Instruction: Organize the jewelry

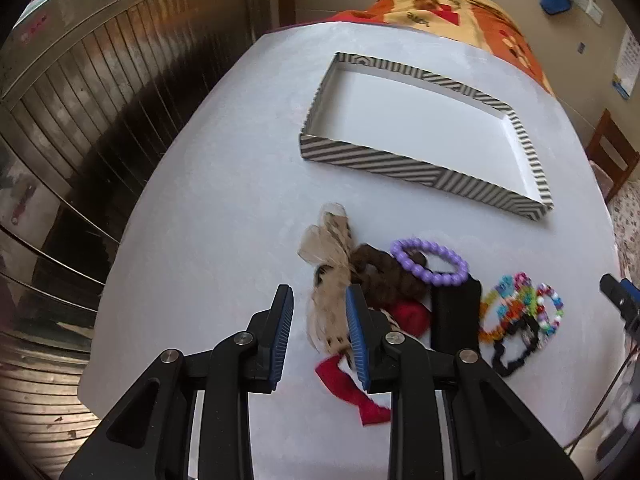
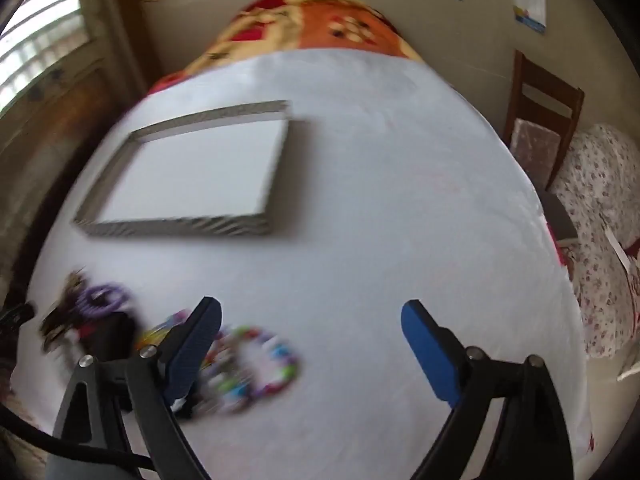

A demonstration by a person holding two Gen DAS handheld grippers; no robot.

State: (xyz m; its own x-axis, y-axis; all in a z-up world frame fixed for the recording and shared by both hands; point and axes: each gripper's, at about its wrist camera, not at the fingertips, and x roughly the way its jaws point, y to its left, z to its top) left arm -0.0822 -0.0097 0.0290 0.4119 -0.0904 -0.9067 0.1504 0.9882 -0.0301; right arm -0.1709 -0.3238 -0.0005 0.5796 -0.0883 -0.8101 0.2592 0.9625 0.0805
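Item — tangled jewelry heap on the white table, striped tray empty beyond: our left gripper half-parted on nothing, right gripper gaping over the beaded bracelet — we risk dragging several snagged pieces together.

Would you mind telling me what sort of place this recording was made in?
Probably a room in a home: a white-covered table, a wooden chair against the wall, and a floral patterned blanket behind the table.
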